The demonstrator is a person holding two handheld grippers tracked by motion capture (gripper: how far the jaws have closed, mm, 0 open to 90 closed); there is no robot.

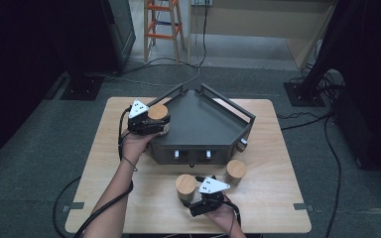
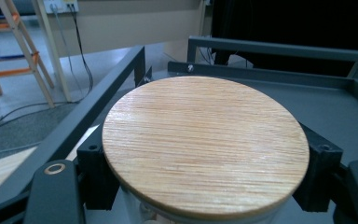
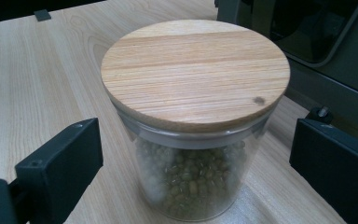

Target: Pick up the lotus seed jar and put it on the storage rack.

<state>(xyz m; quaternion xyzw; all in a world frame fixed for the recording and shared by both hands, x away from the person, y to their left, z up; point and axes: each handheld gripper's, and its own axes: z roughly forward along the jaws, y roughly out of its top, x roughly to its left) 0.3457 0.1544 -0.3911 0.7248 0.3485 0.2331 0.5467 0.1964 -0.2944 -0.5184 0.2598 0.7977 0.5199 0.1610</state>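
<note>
Left gripper is clamped on a jar just under its wooden lid, holding it at the left rail of the dark metal rack, about level with the tray. Can't tell from the left gripper view whether the jar base is set down on the tray or hanging over it.

Right gripper is spread wide, one jaw on each side of the second jar, which stands on the table straight ahead of it; neither jaw touches.

Risks:
- Smooth glass wall against hard black pads: jar could slip or rotate if the grip loosens before it's seated.
- The rail sits close beside the left jaw; a sideways move could knock the jar against it.
- Right jaws closing off-centre could tip the jar or push it toward the rack just beyond it.
- A third jar stands beyond the right gripper and could get bumped on the lift.

Materials: clear glass cylinders, flat round light-grain lids sitting loose-looking on top. Right-hand jar holds small green beans. Table is pale wood laminate.
</note>
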